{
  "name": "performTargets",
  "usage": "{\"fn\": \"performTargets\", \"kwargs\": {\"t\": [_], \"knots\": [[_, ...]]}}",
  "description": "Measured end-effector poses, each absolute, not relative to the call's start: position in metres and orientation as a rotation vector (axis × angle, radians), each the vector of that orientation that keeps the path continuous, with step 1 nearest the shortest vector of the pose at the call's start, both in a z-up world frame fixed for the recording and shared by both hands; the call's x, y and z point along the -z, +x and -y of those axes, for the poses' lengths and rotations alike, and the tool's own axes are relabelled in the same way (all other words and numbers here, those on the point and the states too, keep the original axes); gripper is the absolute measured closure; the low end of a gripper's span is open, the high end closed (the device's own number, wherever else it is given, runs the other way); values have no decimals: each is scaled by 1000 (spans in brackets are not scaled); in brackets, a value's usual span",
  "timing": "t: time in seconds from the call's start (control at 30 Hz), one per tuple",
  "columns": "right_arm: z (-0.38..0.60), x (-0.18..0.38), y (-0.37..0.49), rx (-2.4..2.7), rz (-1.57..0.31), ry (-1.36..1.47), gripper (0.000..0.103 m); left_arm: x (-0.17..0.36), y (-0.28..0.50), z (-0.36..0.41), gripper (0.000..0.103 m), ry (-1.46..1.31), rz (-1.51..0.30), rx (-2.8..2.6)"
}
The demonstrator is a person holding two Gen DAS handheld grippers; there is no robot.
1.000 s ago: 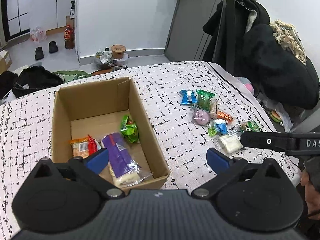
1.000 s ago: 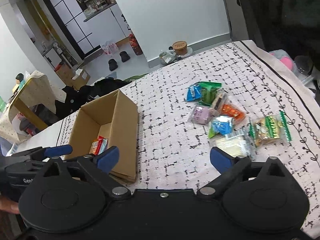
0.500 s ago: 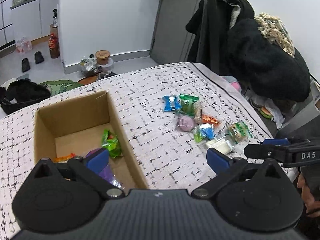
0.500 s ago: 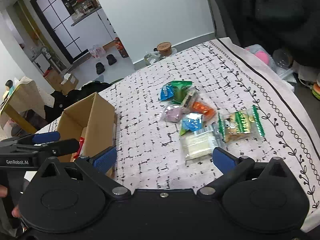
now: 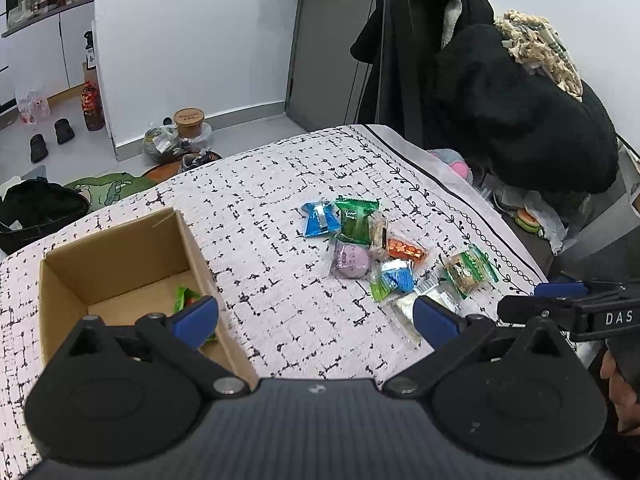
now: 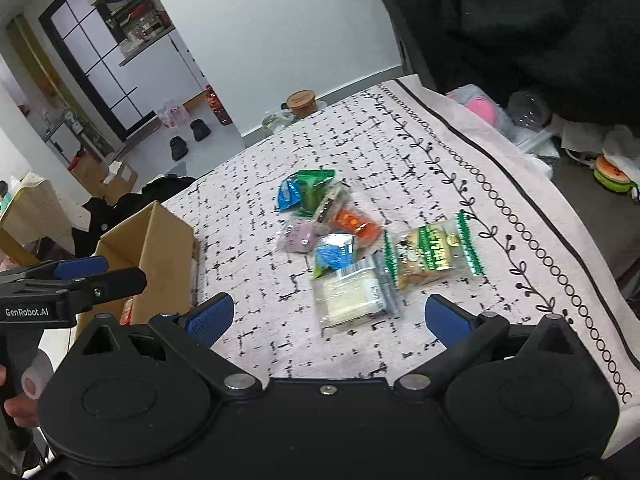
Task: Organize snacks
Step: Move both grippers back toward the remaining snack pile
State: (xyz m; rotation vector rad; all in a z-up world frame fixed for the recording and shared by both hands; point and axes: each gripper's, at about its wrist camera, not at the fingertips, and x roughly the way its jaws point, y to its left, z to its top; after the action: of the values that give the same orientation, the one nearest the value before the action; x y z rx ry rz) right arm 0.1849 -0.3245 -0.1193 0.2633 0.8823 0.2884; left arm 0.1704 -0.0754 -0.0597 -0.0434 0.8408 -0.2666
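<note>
A cardboard box [image 5: 120, 256] stands on the patterned tablecloth, with a green snack [image 5: 185, 298] showing inside; it also shows in the right wrist view [image 6: 156, 248]. A pile of wrapped snacks lies to its right: a blue packet [image 5: 320, 220], a purple one [image 5: 351, 260], an orange one [image 6: 354, 222], a white cake [image 6: 352, 296] and a green-striped biscuit pack [image 6: 430, 254]. My left gripper [image 5: 316, 318] is open and empty between the box and the pile. My right gripper [image 6: 326, 316] is open and empty, just in front of the white cake.
Dark coats [image 5: 500, 104] hang over a chair at the table's right edge. The table edge with a leaf border [image 6: 540, 248] runs along the right. Shoes, a bottle and bags lie on the floor beyond the far edge [image 5: 176, 136].
Both grippers have swung right, from the box toward the snack pile. The right gripper has come closer to the white cake. Both stay open.
</note>
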Motion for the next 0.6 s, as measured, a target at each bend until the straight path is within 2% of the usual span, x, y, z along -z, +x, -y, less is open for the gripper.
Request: {"fn": "performTargets", "kwargs": {"t": [0.37,0.6], "knots": [[345,129,191,-248,-890,281,1,68,193,100,1,-78,-865,268],[357,135,197,-232,-901,287,12,79,205,115,2,-108,-884,276]]}}
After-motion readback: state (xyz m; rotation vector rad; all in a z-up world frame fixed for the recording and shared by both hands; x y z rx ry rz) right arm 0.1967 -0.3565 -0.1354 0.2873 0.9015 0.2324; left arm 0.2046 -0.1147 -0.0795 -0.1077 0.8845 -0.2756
